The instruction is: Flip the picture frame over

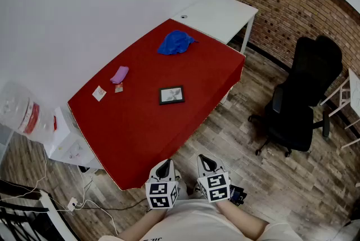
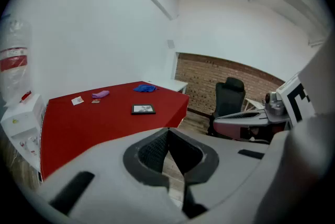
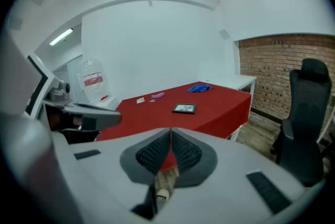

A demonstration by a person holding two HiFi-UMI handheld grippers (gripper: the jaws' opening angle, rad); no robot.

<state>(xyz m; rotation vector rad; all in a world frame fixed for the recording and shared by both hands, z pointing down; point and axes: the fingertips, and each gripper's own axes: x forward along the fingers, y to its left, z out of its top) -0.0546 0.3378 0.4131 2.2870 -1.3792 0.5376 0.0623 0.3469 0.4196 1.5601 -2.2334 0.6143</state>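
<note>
A small black picture frame [image 1: 171, 95] lies picture side up near the middle of the red table [image 1: 140, 133]; it also shows as the frame [image 2: 143, 109] in the left gripper view and as the frame [image 3: 184, 108] in the right gripper view. My left gripper [image 1: 163, 169] and right gripper [image 1: 206, 164] hang side by side over the floor, short of the table's near edge and well away from the frame. Both are shut with nothing between the jaws, as the left gripper [image 2: 168, 134] and the right gripper [image 3: 170, 136] show in their own views.
On the table lie a blue cloth [image 1: 175, 42], a purple item [image 1: 119, 74], a small card [image 1: 99, 93] and a tiny packet [image 1: 118, 88]. A white table [image 1: 222, 14] adjoins the far end. A black office chair [image 1: 298, 105] stands right; white boxes [image 1: 64, 141] and cables [image 1: 84, 200] lie left.
</note>
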